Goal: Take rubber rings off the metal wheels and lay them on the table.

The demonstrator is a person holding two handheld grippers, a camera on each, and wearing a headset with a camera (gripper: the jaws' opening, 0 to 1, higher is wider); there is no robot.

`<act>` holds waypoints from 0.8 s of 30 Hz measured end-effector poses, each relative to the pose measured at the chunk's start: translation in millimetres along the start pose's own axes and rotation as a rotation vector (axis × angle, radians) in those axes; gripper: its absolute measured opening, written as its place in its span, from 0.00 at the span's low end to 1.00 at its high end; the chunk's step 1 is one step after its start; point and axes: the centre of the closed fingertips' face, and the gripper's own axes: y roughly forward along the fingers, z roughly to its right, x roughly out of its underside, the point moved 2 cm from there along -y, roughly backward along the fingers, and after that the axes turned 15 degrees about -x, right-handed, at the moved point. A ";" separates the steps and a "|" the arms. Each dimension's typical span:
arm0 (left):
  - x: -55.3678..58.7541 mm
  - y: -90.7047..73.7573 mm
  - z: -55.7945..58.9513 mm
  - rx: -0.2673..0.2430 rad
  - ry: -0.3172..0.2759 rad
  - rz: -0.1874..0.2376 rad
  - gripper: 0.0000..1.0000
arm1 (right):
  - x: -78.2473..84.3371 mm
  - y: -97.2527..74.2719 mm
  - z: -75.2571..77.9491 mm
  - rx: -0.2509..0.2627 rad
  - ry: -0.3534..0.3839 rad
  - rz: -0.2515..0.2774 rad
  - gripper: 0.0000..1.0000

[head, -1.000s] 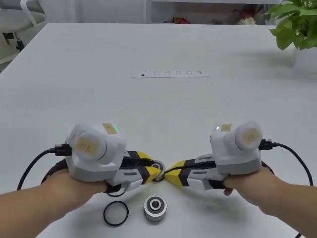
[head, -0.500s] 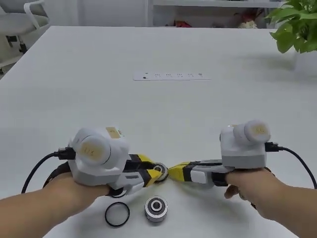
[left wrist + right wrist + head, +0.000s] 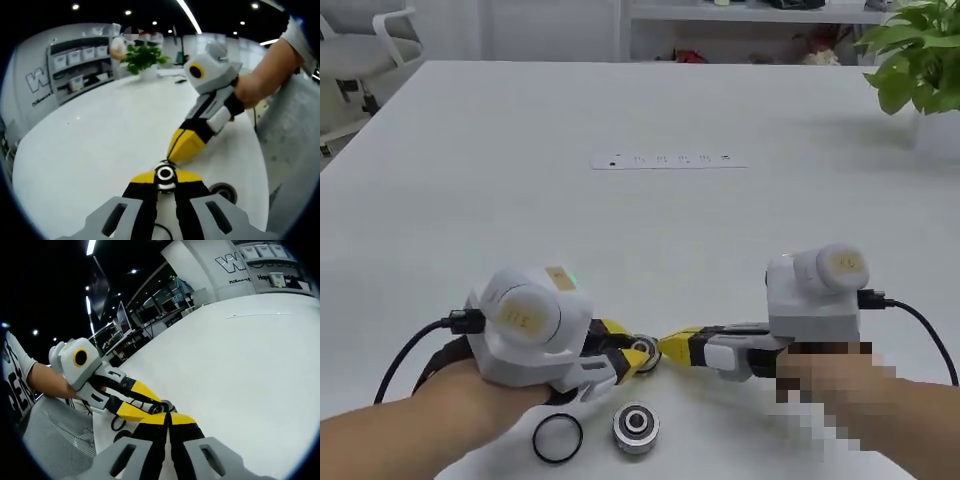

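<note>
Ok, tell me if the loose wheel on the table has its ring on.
Off: the wheel looks bare metal; a black ring lies beside it.

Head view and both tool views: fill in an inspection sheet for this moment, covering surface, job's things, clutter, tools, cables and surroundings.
Surface: white table.
Job's things: a ring lies flat near the front edge; a loose wheel stands beside it, apart; a second wheel is in the left tool.
Clutter: power strip mid-table.
Tools: left tool is shut on the second wheel; right tool has its jaws together, tip at that wheel; a pinched ring cannot be made out.
Cables: a black left cable and right cable, one from each tool.
Surroundings: plant, chair, shelves.
</note>
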 end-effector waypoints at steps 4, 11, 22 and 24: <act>0.0 0.2 0.4 -0.006 0.003 -0.001 0.12 | 0.0 2.4 -3.3 -0.008 -0.012 -0.005 0.00; 0.1 -0.1 1.0 -0.007 0.009 -0.003 0.12 | 0.5 1.9 -4.2 -0.014 -0.017 -0.011 0.00; -0.3 -1.8 3.4 -0.001 0.019 -0.001 0.12 | -3.6 10.4 -21.3 -0.072 -0.057 -0.019 0.00; -0.6 -1.8 3.1 0.001 0.020 -0.001 0.12 | -2.2 9.9 -19.1 -0.068 -0.052 -0.023 0.00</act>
